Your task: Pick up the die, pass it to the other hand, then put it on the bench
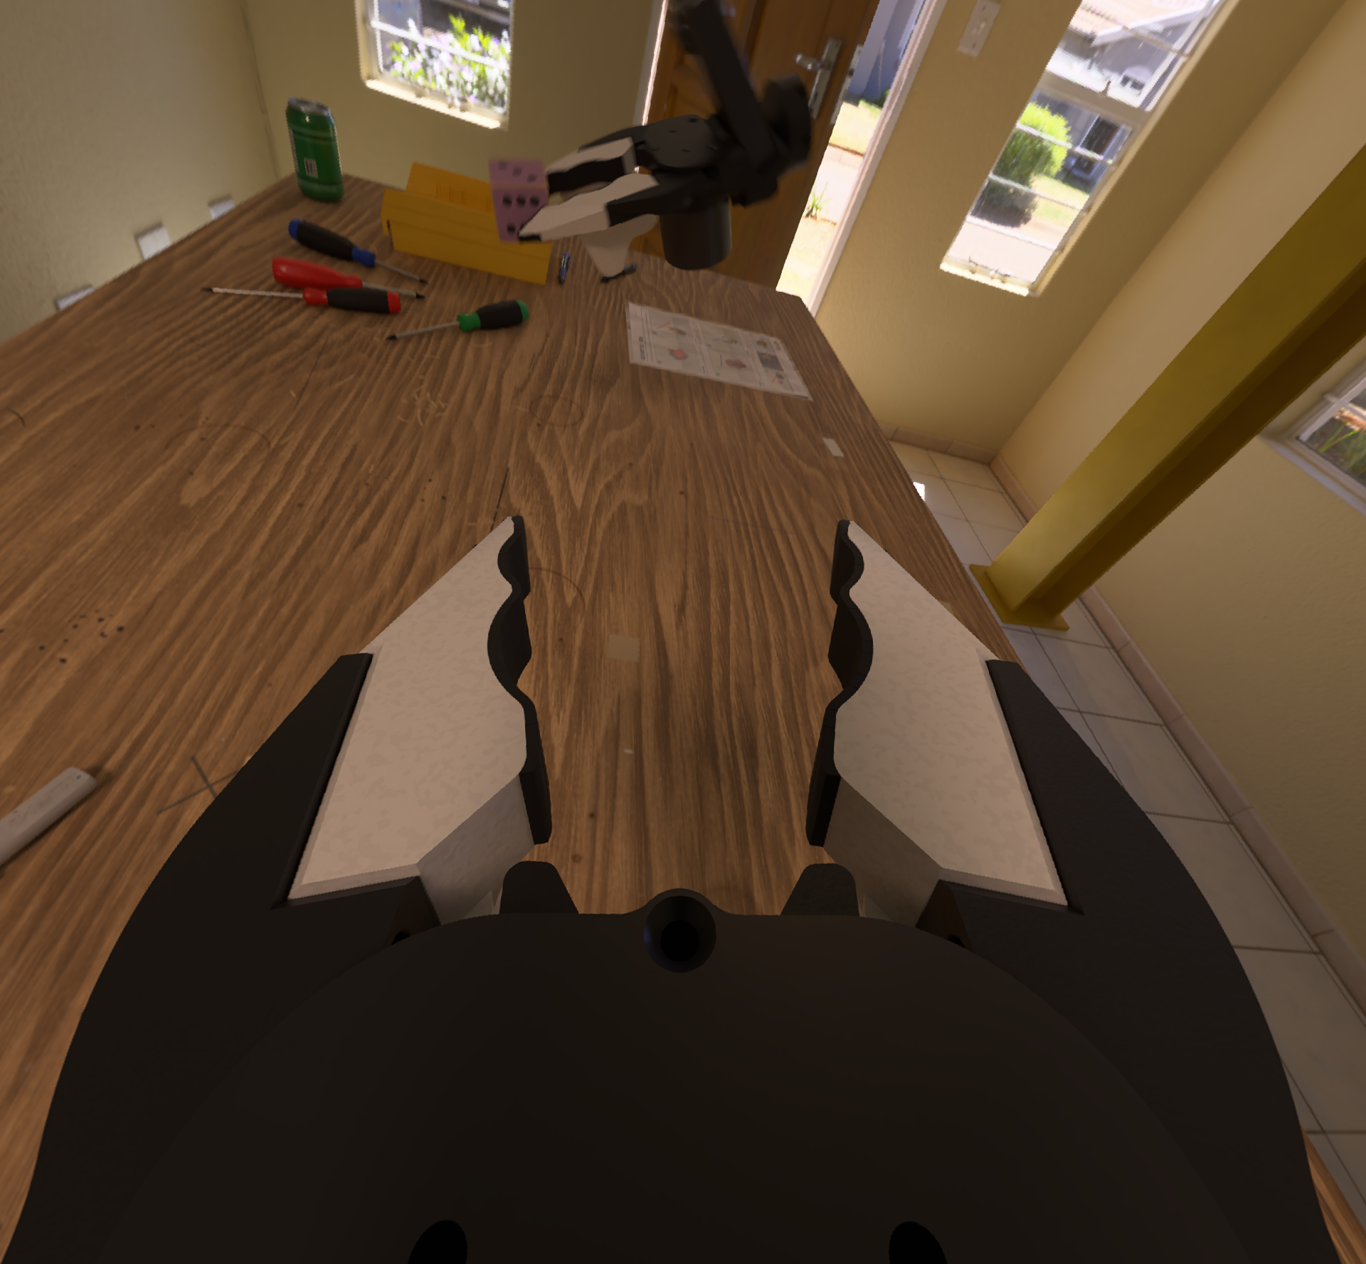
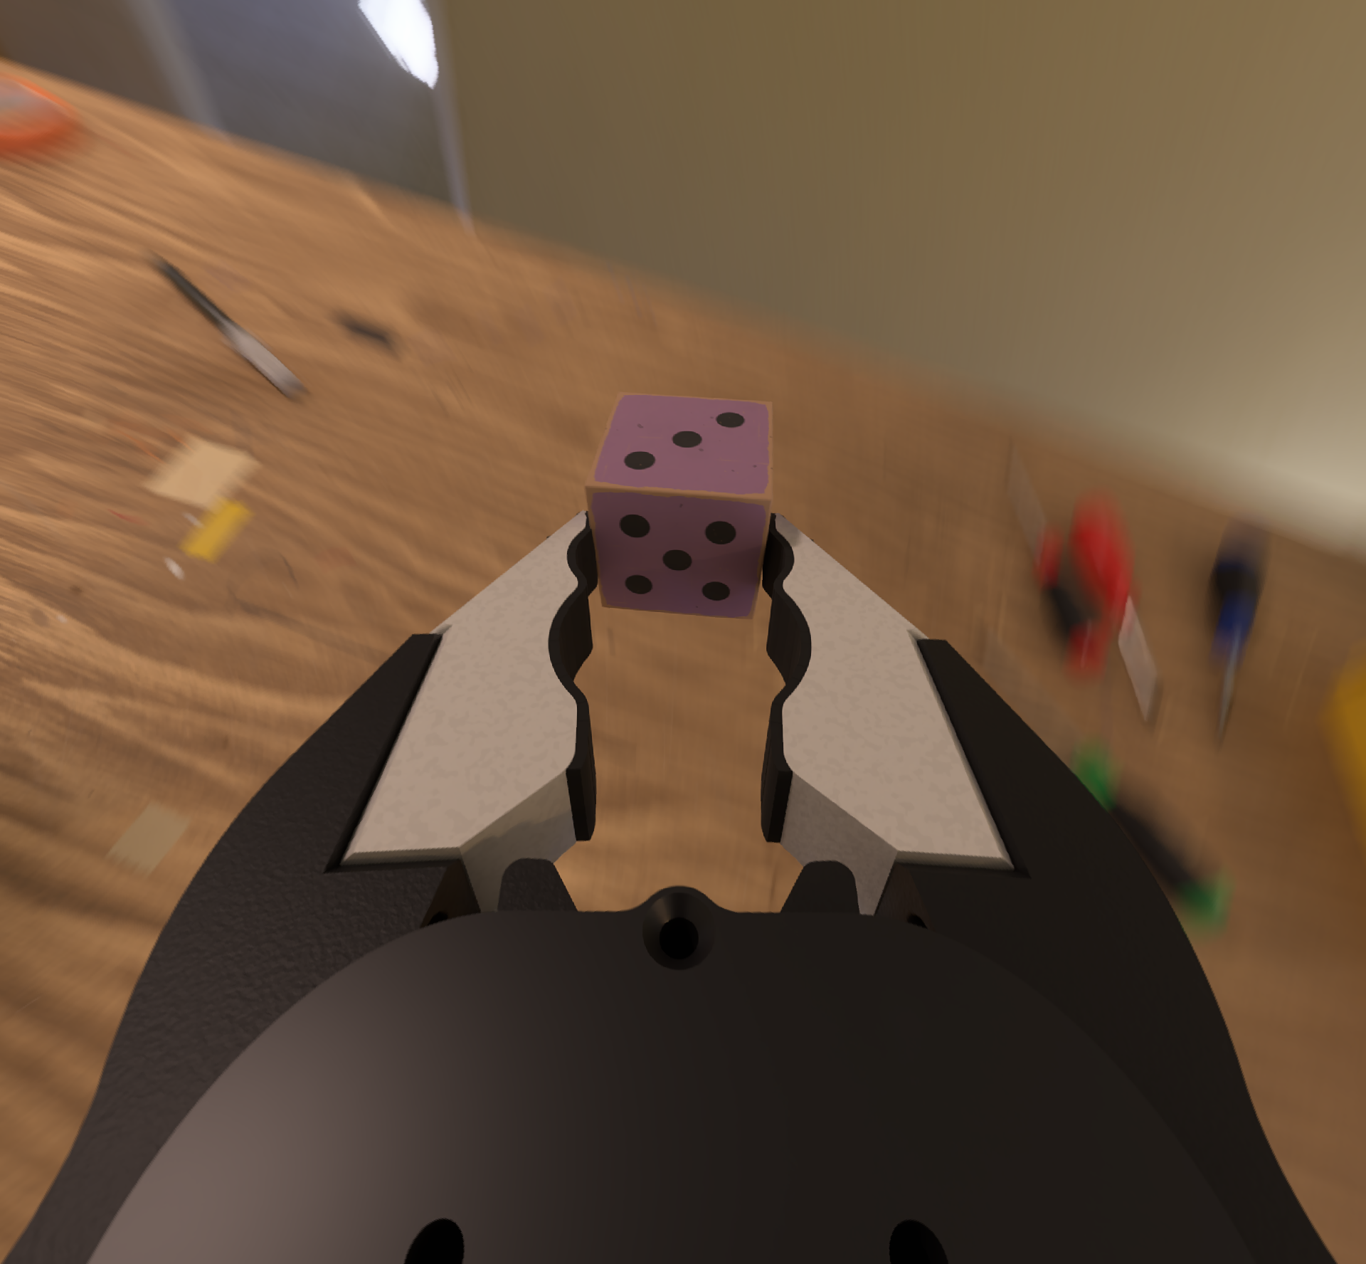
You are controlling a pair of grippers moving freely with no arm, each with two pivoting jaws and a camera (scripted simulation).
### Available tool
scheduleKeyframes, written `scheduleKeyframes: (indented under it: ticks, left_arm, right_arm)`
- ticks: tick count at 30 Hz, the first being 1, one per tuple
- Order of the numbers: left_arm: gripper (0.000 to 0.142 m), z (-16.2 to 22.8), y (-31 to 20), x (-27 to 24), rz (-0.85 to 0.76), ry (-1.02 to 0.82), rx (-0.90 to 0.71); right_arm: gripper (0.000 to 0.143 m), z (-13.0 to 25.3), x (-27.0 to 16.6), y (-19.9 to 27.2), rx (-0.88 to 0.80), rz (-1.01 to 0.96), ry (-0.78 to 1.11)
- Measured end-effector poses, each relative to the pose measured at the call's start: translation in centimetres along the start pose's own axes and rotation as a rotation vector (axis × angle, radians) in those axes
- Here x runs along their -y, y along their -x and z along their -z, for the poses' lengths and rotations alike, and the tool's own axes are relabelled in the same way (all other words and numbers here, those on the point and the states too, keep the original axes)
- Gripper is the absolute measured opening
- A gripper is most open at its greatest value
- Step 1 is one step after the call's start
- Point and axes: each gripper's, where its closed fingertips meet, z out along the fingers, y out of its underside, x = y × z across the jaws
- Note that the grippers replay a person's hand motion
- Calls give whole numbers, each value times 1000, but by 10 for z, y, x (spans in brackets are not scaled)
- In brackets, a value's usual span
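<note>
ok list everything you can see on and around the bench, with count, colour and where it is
die: one, purple with black pips, held off the bench in the right claw
bench: one, brown wood
screwdrivers: four, handles blue-black, red, red-black, green-black, far left of bench
can: one, green, far left corner
box: one, yellow, behind the die
sheet: one, white printed paper, far right of bench
beam: one, yellow, slanting by right wall
right claw: shut on the die
left claw: open, empty, above the bench
</note>
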Motion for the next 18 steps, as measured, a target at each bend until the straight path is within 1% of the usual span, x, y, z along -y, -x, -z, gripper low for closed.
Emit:
scheduleKeyframes:
  ticks: [1,2,4,6,7,9,12,15,18]
  left_arm:
    - [81,-1,1,-3,5,17,3]
    - [81,-2,2,-6,9,39,11]
    - [81,-6,7,-13,16,79,36]
    - [81,-9,9,-17,21,103,36]
    - [81,-11,9,-19,27,112,30]
    - [80,-13,9,-22,35,128,26]
    - [75,-15,7,-24,32,139,24]
    - [68,-15,5,-25,32,149,19]
    - [60,-15,2,-23,20,146,14]
  right_arm:
    - [45,-9,-39,-24,-30,-144,191]
    - [45,-17,-74,-38,-29,-264,351]
    - [44,-35,-128,-48,40,-451,561]
    - [44,-47,-169,-54,50,-551,748]
    - [44,-50,-184,-56,38,-566,827]
    - [44,-55,-199,-61,-19,-547,924]
    - [44,-59,-202,-66,-131,-476,985]
    - [44,-64,-211,-63,-164,-438,1066]
    - [44,-72,-218,-65,-201,-442,1071]
